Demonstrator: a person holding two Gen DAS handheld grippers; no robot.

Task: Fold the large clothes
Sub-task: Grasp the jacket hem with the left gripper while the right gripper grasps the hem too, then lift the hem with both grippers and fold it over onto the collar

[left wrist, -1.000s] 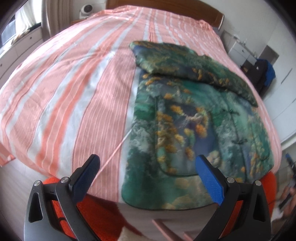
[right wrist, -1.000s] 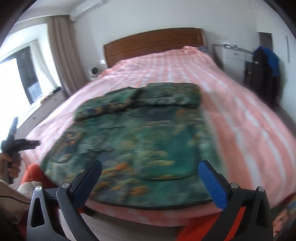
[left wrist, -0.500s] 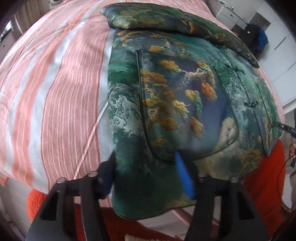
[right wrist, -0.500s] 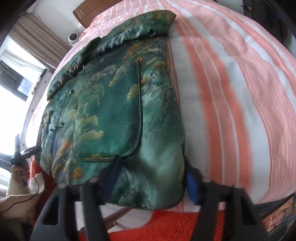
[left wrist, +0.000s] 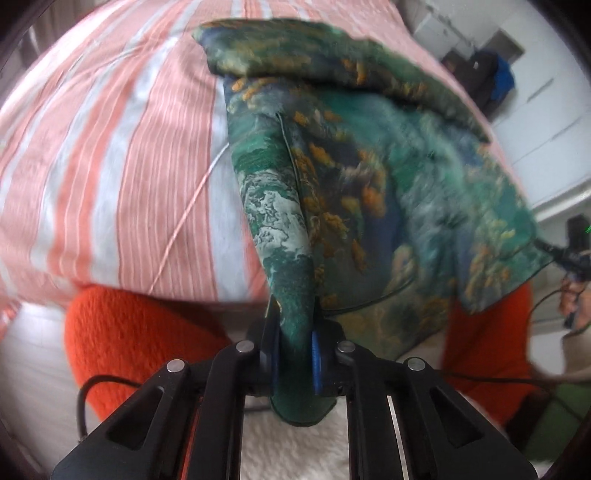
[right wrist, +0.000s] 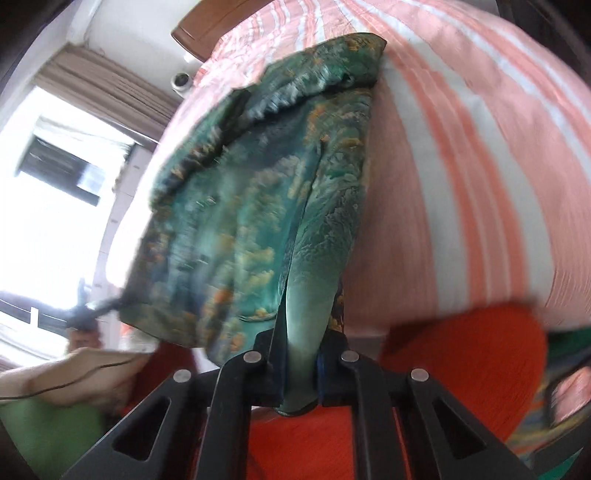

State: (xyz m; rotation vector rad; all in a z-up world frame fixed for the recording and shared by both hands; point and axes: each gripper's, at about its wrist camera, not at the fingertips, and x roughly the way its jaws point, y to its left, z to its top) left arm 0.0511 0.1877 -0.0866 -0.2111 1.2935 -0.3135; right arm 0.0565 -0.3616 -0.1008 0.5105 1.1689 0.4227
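From the left wrist camera, the left gripper (left wrist: 294, 356) is clamped on the near hem corner of a green patterned jacket (left wrist: 369, 177), a fold of the cloth bunched between its blue pads and hanging out a little below them. The jacket, printed in greens, dark blue and orange, lies spread on a bed (left wrist: 110, 147) covered in pink-and-white stripes, its near edge lifted off the mattress toward the camera; a folded sleeve runs across its far end. Under the bed's edge on either side shows bright orange fabric (left wrist: 129, 332), and below the gripper a strip of white fluffy material. At the far right edge of the jacket the other gripper's black tip meets the opposite hem corner, blurred, with a hand behind it. From the right wrist camera, the right gripper (right wrist: 301, 367) is likewise closed on the jacket (right wrist: 258, 206), a shiny green fold pinched between its pads and rising away from them. The garment stretches up the striped bed (right wrist: 461, 166) toward a wooden headboard (right wrist: 207, 33), its sleeve folded over the far end. At the left, against a bright window (right wrist: 55, 192), the left gripper (right wrist: 110, 303) grips the other hem corner, blurred, with a hand (right wrist: 84, 336) below it. Orange fabric (right wrist: 461, 362) fills the lower right.
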